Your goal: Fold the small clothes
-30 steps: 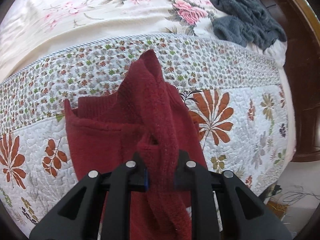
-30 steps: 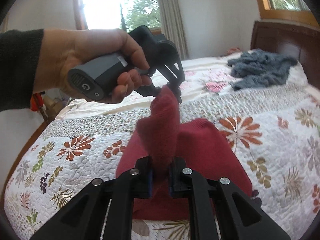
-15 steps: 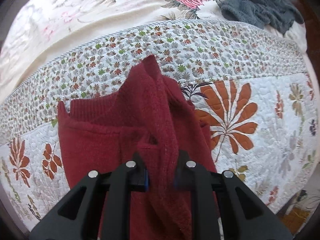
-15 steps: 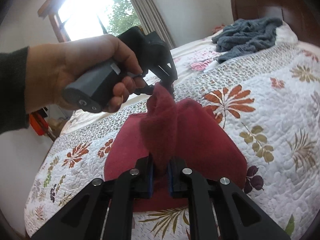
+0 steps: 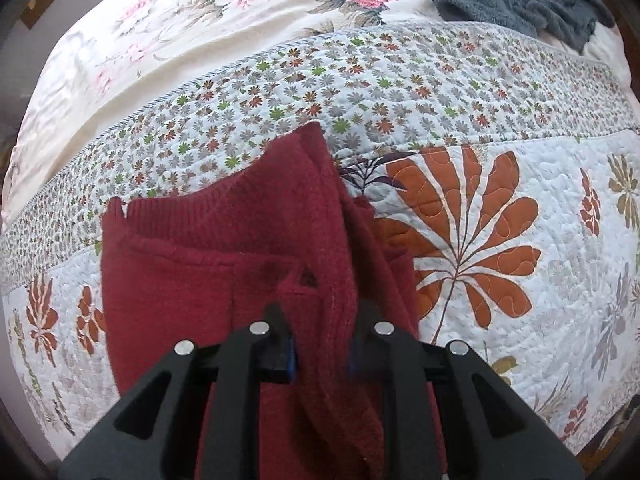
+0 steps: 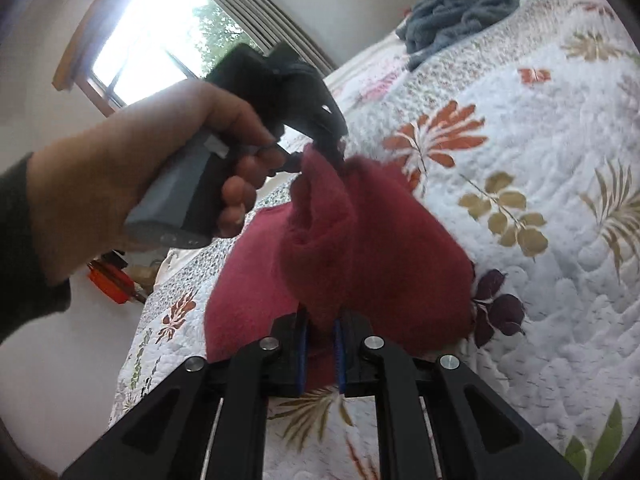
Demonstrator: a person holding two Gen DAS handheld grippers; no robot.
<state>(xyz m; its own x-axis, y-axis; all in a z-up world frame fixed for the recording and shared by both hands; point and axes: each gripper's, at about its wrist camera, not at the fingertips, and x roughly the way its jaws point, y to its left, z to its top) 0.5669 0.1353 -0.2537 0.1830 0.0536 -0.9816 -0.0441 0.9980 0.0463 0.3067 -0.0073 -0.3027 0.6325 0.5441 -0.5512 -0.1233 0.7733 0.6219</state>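
Both grippers lowered nearer the quilt (image 5: 500, 128), left gripper (image 5: 320, 344) and right gripper (image 6: 320, 344) jaws clamping lifted red sweater (image 5: 192, 280)

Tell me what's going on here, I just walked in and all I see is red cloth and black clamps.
A person is folding a small red sweater on a quilted bedspread, holding a two-finger gripper in each hand. The left gripper and the right gripper are each shut on a bunched part of the sweater, lifting a fold of it above the part lying on the bed. The person's left hand shows in the right wrist view. A grey garment lies near the headboard, untouched.
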